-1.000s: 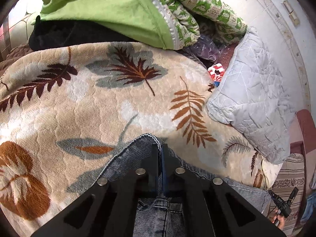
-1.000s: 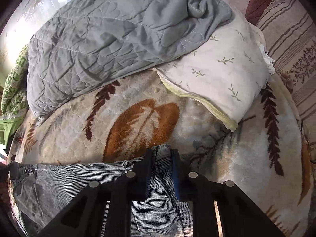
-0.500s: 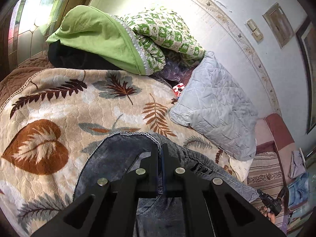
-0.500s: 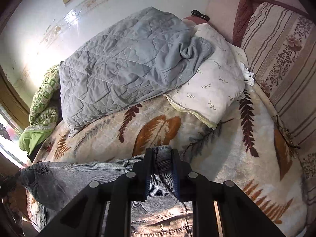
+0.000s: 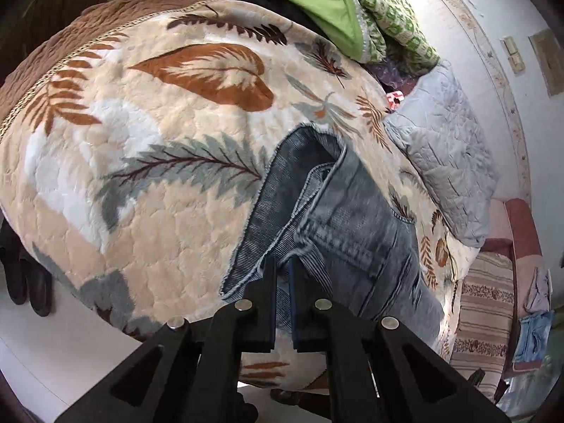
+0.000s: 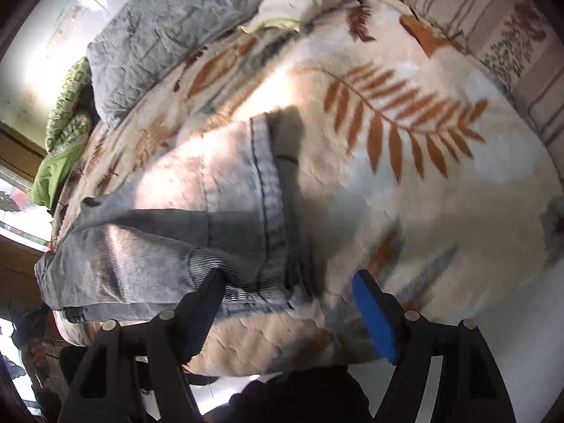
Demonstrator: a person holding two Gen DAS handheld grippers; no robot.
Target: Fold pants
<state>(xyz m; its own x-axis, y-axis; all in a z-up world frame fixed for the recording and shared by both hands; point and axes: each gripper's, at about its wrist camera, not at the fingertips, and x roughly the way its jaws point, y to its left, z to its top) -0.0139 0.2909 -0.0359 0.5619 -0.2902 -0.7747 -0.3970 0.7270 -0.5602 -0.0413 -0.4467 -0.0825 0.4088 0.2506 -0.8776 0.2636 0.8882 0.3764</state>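
The left gripper is clamped tight on the edge of the jeans, its fingers nearly touching. The right gripper has just been opening; its jaws stand wide, the denim lying between them with neither pad pressing on it. The jeans lie folded near the front edge of a bed, on a plush cream blanket printed with brown and grey leaves. Beyond them sit a grey quilted cover and a green bundle of bedding against a pale wall. A striped sofa stands just beside the bed.
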